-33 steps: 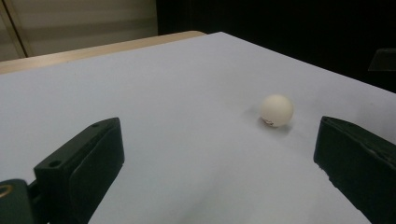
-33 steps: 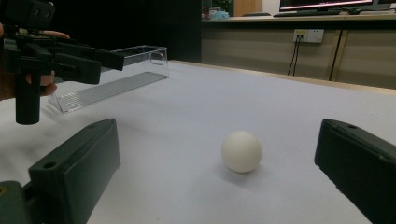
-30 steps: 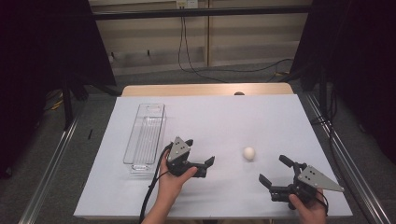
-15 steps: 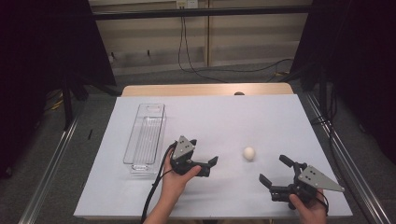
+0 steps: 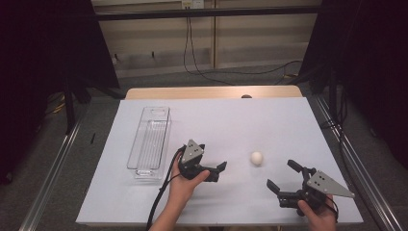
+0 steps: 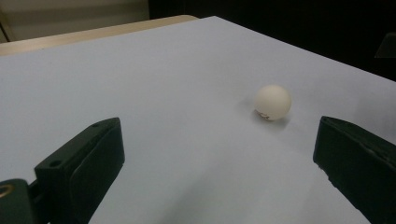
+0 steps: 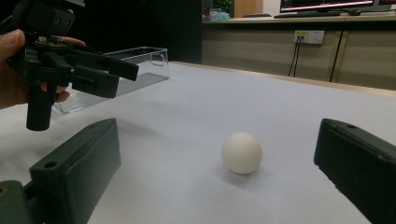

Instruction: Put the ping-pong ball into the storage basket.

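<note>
A small white ball [image 5: 257, 158] rests on the white table [image 5: 231, 120], in front of the centre. My left gripper [image 5: 219, 172] lies just left of it, open, jaws pointing toward the ball. The left gripper view has the ball [image 6: 273, 101] ahead and right of the midline, beyond the wide-apart jaws of that gripper [image 6: 219, 140]. My right gripper [image 5: 280, 174] sits near the front edge, right of the ball and nearer to me, open. Its own view has the ball [image 7: 241, 152] between and beyond its jaws [image 7: 217, 140], with the left gripper [image 7: 79, 70] farther off.
A clear plastic tray [image 5: 149, 142], long and narrow, stands on the table's left side; it also appears as a clear tray [image 7: 135, 60] behind the left gripper. A wooden strip [image 5: 211, 91] borders the table's far edge. Metal rails run along both sides.
My left gripper has crept a little to the right, toward the ball. The right gripper and the ball have stayed put.
</note>
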The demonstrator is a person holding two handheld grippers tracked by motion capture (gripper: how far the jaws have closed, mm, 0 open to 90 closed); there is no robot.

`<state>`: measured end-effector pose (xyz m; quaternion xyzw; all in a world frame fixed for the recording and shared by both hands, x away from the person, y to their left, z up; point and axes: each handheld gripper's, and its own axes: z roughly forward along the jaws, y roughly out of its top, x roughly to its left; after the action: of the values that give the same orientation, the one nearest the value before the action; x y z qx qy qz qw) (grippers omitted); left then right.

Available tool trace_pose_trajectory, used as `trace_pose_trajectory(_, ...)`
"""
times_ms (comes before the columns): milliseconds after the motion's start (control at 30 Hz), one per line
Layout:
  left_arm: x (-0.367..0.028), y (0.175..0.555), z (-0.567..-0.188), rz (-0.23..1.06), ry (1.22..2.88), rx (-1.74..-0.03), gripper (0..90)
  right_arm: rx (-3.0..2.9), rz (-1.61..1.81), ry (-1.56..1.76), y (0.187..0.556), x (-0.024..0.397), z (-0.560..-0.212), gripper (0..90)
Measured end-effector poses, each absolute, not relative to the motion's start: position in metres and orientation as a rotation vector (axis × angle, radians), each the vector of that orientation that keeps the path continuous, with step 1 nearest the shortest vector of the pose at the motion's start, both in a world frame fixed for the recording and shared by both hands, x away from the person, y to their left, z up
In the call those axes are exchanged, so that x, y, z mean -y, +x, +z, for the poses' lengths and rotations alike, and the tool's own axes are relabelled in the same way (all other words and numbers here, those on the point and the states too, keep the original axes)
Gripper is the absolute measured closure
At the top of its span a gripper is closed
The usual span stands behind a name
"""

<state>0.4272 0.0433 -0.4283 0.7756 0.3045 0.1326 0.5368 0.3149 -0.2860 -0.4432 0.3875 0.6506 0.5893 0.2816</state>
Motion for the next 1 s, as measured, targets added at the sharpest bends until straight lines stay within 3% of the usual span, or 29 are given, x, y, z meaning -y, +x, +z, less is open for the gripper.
trace_pose_trajectory(1000, -0.022, 0.433, -0.43, 0.277, 1.888, -0.708, 2.2, -1.745, 1.583, 1.029, 0.315, 0.286, -0.443, 0.1)
